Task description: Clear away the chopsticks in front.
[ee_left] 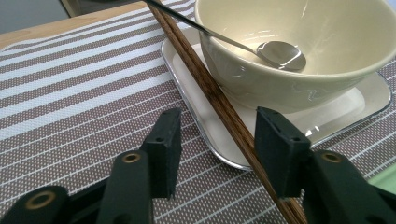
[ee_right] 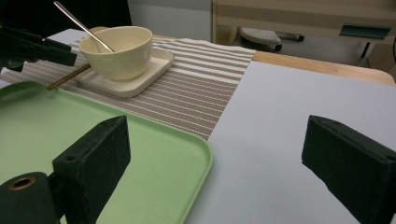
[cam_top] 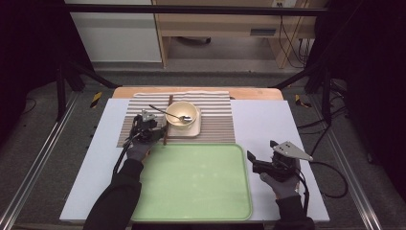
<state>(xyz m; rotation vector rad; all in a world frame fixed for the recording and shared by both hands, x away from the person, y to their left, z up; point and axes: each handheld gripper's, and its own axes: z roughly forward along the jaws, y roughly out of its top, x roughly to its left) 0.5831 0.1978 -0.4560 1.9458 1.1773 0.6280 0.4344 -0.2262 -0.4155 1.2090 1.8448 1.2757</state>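
one spoon point(ee_left: 280, 53) in bowl point(ee_left: 299, 70); tray point(cam_top: 191, 182) empty.

The high view looks down the table; both gripper views sit low, sharing the bowl point(ee_left: 299, 51).

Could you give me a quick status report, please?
Left gripper open around chopsticks beside bowl. Right gripper open, idle beside tray. Nothing blocking.
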